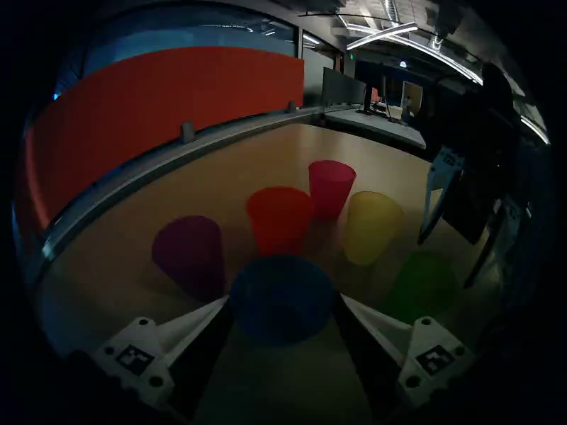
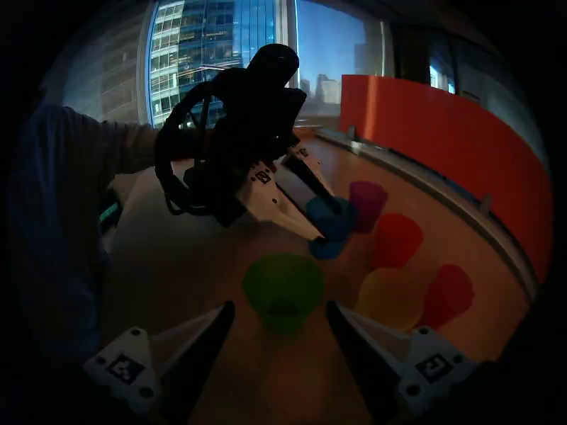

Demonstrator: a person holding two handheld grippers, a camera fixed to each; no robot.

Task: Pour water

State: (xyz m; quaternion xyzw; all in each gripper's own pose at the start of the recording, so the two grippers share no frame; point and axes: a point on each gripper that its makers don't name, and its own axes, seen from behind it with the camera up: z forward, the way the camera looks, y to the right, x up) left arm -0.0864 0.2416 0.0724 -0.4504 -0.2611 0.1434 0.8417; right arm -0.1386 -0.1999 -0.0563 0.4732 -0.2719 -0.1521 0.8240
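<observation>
A blue cup (image 1: 282,301) sits between my left gripper's (image 1: 283,300) fingertips, which press on both of its sides; the gripper is shut on it. From the right gripper view the blue cup (image 2: 329,216) is held tilted just above the table by the left gripper (image 2: 322,228). A green cup (image 2: 283,289) stands upright between my right gripper's (image 2: 280,306) open fingers, with gaps on either side. In the left gripper view the green cup (image 1: 423,283) stands at the right, below the right gripper's white fingers (image 1: 439,191).
Purple (image 1: 190,251), red (image 1: 280,219), pink (image 1: 330,188) and yellow (image 1: 372,227) cups cluster on the wooden table (image 1: 234,170). An orange partition (image 1: 163,99) runs along the table's far edge. A person's sleeve (image 2: 64,212) holds the left gripper.
</observation>
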